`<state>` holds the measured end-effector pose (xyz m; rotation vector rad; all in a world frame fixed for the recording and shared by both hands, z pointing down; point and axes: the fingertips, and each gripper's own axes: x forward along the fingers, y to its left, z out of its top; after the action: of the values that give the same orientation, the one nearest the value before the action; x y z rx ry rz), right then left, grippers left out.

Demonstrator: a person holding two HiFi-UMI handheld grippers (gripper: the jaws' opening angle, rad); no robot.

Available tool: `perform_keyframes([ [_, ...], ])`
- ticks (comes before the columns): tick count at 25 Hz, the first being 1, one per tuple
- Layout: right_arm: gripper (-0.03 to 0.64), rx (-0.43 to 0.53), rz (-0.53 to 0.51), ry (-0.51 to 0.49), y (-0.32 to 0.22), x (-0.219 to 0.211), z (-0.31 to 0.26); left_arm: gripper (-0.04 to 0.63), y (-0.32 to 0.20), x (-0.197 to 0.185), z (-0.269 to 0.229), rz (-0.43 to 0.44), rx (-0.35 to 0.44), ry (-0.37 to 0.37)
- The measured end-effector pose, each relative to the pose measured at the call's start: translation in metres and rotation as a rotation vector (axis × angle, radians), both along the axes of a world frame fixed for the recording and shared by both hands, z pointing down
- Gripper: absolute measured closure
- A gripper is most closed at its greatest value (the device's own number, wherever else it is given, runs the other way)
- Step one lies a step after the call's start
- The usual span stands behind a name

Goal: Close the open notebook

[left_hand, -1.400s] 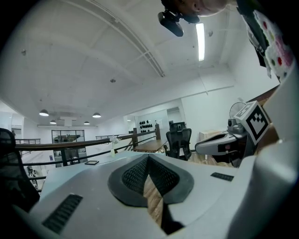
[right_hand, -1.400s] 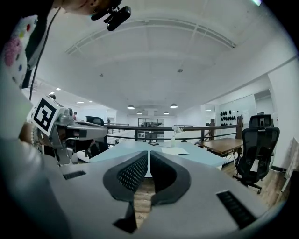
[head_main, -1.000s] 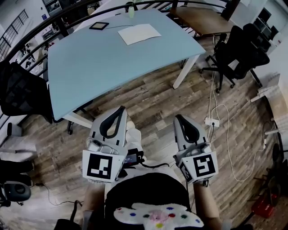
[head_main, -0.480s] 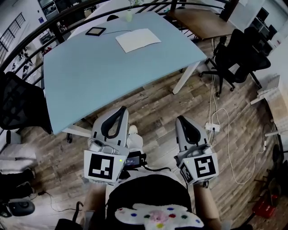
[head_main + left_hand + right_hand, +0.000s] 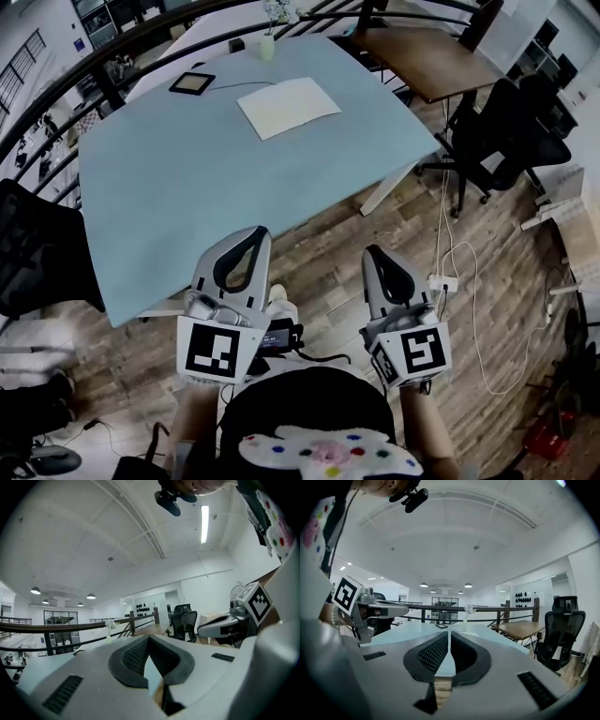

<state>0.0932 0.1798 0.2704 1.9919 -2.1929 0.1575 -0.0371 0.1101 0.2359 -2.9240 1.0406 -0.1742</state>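
1. Head view: the open notebook [image 5: 288,107] lies flat on the far part of the pale blue bench [image 5: 187,197], with its pages facing up. A small dark tablet [image 5: 191,82] and a little vase [image 5: 267,45] lie beyond it. My left gripper [image 5: 251,234] and right gripper [image 5: 375,253] hang side by side at the near edge of the bench, well apart from the notebook. Neither touches anything. I judge the notebook to be light and thin, with floppy paper leaves that crease easily. It will likely slide on the smooth bench top. I would take the outer edge of one half and fold it over the spine, while the other gripper pins the opposite half.

2. Left gripper view: the left gripper [image 5: 149,641] has its dark ribbed pads meeting at the tips, so it is closed with nothing between them. The bench top shows through the wedge-shaped gap lower down. The notebook does not show from this low angle.

3. Right gripper view: the right gripper [image 5: 449,638] is also closed tip to tip and holds nothing. Over it the bench stretches away toward the tablet and the vase. The notebook is too flat for me to pick out here.
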Motion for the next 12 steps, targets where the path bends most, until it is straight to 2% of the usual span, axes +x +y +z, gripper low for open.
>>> perform_keyframes([
  [12,0.575,-0.054,0.007,-0.012,-0.102,0.018,0.012,0.578,-0.106,0.017,0.019,0.003,-0.068,-0.012],
])
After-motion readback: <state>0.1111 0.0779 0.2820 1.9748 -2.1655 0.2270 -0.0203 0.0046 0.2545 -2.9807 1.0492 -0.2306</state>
